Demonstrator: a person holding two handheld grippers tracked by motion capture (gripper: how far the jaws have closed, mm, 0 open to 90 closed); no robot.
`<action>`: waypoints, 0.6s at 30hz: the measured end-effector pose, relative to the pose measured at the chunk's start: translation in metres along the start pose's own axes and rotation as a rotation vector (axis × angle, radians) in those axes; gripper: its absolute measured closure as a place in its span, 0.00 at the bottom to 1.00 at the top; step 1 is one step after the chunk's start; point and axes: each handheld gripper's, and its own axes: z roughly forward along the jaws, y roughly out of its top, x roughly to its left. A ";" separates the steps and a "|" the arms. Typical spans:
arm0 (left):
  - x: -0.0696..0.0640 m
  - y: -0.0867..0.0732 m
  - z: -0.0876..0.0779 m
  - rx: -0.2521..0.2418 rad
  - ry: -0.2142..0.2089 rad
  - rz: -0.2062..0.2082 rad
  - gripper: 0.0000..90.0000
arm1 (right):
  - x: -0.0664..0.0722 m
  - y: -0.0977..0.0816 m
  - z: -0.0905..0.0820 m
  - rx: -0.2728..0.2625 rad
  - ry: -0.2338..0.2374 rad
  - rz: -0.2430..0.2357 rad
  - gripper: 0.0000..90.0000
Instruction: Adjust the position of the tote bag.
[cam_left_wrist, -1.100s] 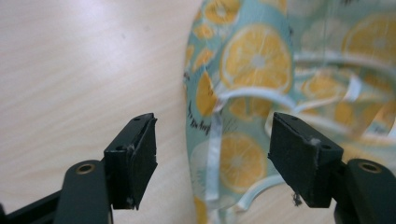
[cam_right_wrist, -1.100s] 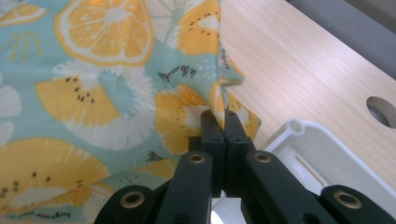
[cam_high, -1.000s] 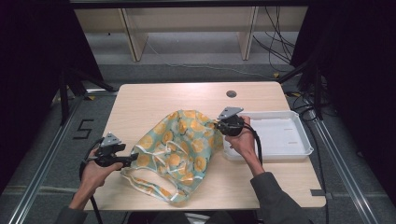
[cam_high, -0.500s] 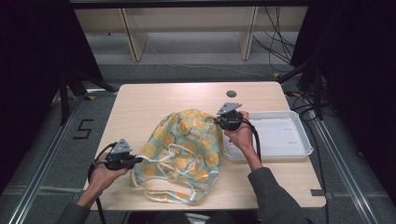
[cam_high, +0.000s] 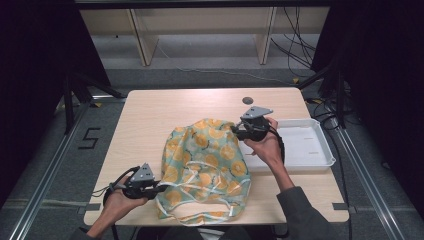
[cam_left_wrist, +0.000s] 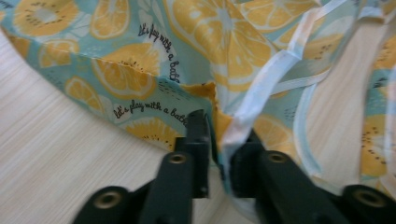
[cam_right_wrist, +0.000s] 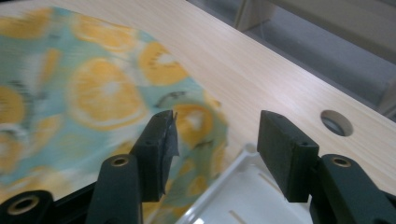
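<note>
A teal cloth bag (cam_high: 205, 160) printed with orange slices lies crumpled on the wooden table (cam_high: 165, 110), its white straps (cam_high: 200, 216) trailing to the near edge. My left gripper (cam_high: 159, 189) is at the bag's near left edge. In the left gripper view its jaws (cam_left_wrist: 222, 135) pinch the bag's hem (cam_left_wrist: 140, 70) and a white strap (cam_left_wrist: 280, 65); they have just been opening a little, with cloth still between them. My right gripper (cam_high: 235, 131) hovers over the bag's far right corner. Its jaws (cam_right_wrist: 217, 144) have just been opening and stand wide apart above the cloth (cam_right_wrist: 93, 93), holding nothing.
A white tray (cam_high: 327, 150) sits on the table's right side, its corner under my right gripper (cam_right_wrist: 233, 196). A round cable hole (cam_high: 247, 100) is near the table's far edge. Shelving and cables stand beyond the table.
My left gripper has moved right to the bag's edge and closed on it. My right gripper has lifted slightly and opened, letting go of the bag's corner.
</note>
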 end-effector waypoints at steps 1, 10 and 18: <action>-0.002 0.000 -0.002 -0.004 0.001 -0.018 0.80 | 0.002 0.000 -0.006 -0.003 0.018 -0.004 0.50; -0.017 0.008 -0.022 -0.022 0.123 0.018 0.45 | 0.045 -0.016 -0.046 -0.003 0.217 0.017 0.45; -0.025 0.017 -0.031 -0.048 0.164 0.094 0.39 | 0.080 -0.036 -0.054 0.045 0.358 -0.045 0.41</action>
